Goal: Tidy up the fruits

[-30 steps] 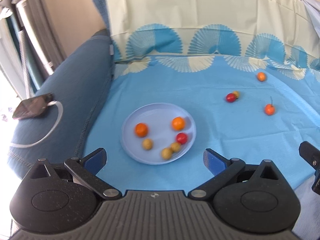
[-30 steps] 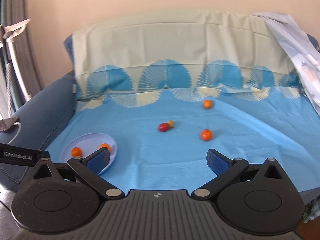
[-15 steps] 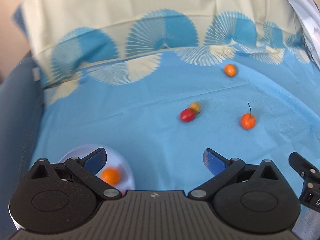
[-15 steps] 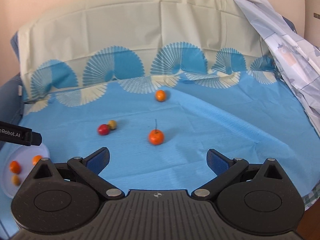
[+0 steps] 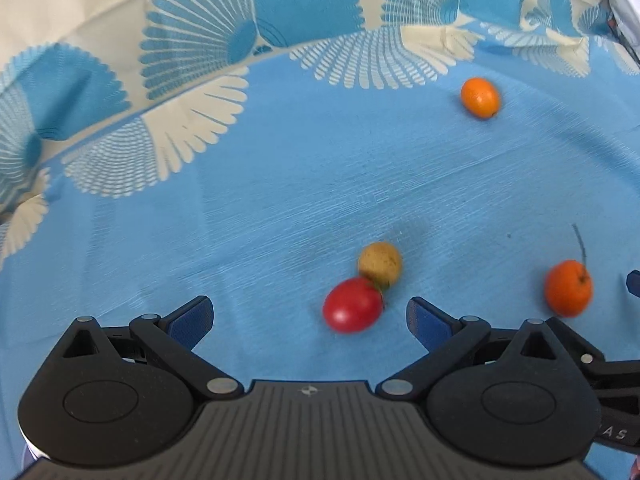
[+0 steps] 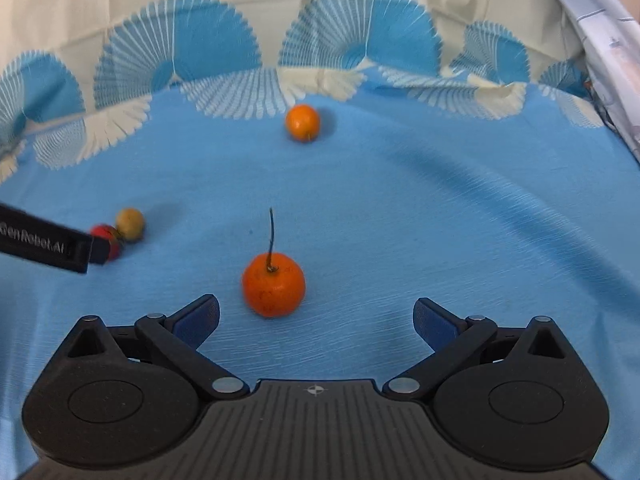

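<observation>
A red fruit (image 5: 353,310) lies on the blue cloth, touching a tan fruit (image 5: 379,263) just behind it. My left gripper (image 5: 310,316) is open, and the red fruit sits just ahead of its fingertips, nearer the right one. An orange fruit with a long stem (image 6: 273,289) lies just ahead of my open right gripper (image 6: 316,316), nearer its left finger; the left wrist view shows the stemmed orange fruit (image 5: 567,288) at far right. A second orange fruit (image 6: 302,123) rests farther back near the fan pattern. The red fruit (image 6: 114,242) is half hidden behind the left gripper's body.
The blue cloth (image 6: 440,220) with white and blue fan prints rises into a cream backrest (image 6: 280,8). A pale printed fabric (image 6: 608,52) hangs at the right edge. The left gripper's body (image 6: 44,242) pokes in from the left in the right wrist view.
Both grippers have moved forward and to the right, closer to the loose fruits. The plate has left both views. Both grippers stay open.
</observation>
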`<state>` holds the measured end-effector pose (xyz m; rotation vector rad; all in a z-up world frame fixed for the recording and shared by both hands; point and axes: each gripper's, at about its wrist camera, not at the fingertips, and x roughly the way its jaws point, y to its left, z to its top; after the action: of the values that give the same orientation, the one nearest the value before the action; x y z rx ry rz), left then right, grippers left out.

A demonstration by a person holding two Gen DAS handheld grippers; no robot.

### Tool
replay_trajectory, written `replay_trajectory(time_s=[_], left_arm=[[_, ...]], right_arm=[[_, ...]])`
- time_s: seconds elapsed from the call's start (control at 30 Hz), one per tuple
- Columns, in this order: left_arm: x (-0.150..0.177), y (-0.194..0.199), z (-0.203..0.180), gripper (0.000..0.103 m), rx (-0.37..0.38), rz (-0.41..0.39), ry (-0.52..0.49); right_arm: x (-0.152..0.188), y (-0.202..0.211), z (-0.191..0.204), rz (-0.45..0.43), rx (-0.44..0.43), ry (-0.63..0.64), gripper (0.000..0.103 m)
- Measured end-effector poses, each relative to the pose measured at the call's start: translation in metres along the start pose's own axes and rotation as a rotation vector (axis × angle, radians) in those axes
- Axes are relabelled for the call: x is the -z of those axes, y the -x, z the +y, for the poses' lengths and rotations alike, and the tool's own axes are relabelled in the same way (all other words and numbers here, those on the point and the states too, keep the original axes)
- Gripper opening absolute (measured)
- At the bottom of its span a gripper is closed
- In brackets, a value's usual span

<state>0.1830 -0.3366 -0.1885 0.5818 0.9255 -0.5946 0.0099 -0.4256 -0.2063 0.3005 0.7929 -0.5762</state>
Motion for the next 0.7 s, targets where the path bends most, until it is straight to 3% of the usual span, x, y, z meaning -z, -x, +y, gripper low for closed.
replay_trajectory(time_s=[0.07, 0.13, 0.2, 0.23, 0.27, 0.3, 0.37, 0.53, 0.7], left_arm=[[-0.002, -0.007, 0.000, 0.102, 0.015, -0.001, -0.006], [-0.002, -0.009, 0.000, 0.094, 0.027, -0.009, -0.007], [0.000, -0.009, 0.002, 0.057, 0.057, 0.002, 0.011], [0.001, -0.005, 0.002, 0.049, 0.081, 0.006, 0.031], [0.002, -0.001, 0.002, 0.036, 0.087, 0.010, 0.035], [0.003, 0.003, 0.000, 0.036, 0.071, 0.006, 0.030], [0.007, 0.010, -0.001, 0.036, 0.056, -0.008, 0.033], [0.018, 0.037, 0.005, 0.036, 0.043, -0.015, 0.048], [0.034, 0.086, 0.008, 0.036, 0.021, -0.020, 0.067]], right_arm=[[0.001, -0.009, 0.001, -0.003, 0.005, 0.006, 0.102], [0.003, -0.014, 0.002, -0.013, 0.005, 0.006, 0.102], [0.003, -0.013, 0.003, -0.032, -0.004, 0.023, 0.099], [0.004, -0.011, 0.004, -0.042, -0.021, 0.038, 0.094], [0.005, -0.007, 0.006, -0.051, -0.044, 0.057, 0.080], [0.005, -0.004, 0.009, -0.059, -0.058, 0.078, 0.062], [0.006, 0.002, 0.018, -0.061, -0.072, 0.110, 0.037], [0.002, 0.015, 0.017, -0.057, -0.062, 0.080, 0.037], [0.000, 0.058, 0.013, -0.098, -0.083, 0.054, 0.037]])
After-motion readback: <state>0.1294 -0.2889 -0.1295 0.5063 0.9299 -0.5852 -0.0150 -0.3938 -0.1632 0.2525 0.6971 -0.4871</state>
